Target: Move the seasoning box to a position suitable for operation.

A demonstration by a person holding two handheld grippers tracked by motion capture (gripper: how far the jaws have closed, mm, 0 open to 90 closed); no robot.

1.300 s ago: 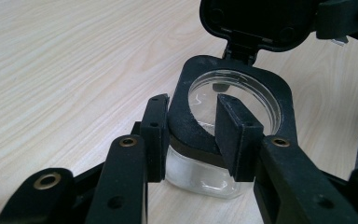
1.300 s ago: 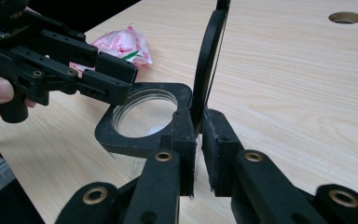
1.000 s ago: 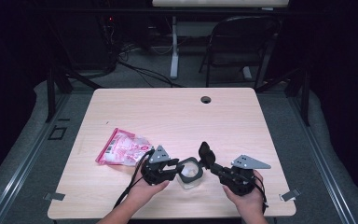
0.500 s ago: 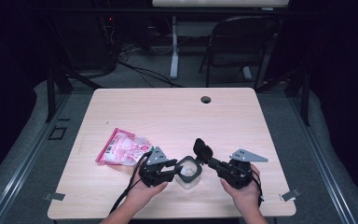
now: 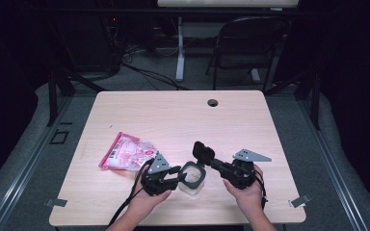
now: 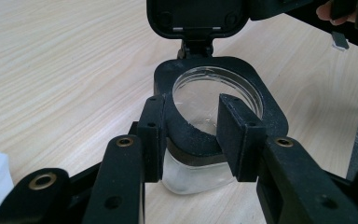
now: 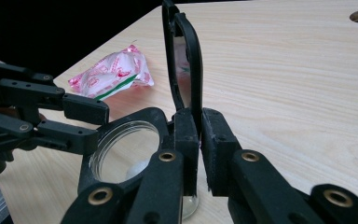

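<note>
My left hand-held gripper [image 6: 200, 140] is clamped on the black collar of a clear container [image 6: 214, 100], its jaws pinching the near rim. My right hand-held gripper [image 7: 198, 149] has its jaws together on the edge of the hinged lid [image 7: 182, 60], which stands nearly upright just beyond my left jaws. The container sits on the table [image 5: 173, 115] directly between my two hand-held grippers.

I judge the main risk is the lid slipping: it is thin, hard, smooth plastic, and my right pads grip only a narrow strip near the hinge. Pulling it further back could strain the hinge or tip the small, light, rounded-square jar, since my left hold is on the rim alone. A crinkly pink packet [image 5: 125, 151] lies off to my left gripper's side, on pale wood-grain.
</note>
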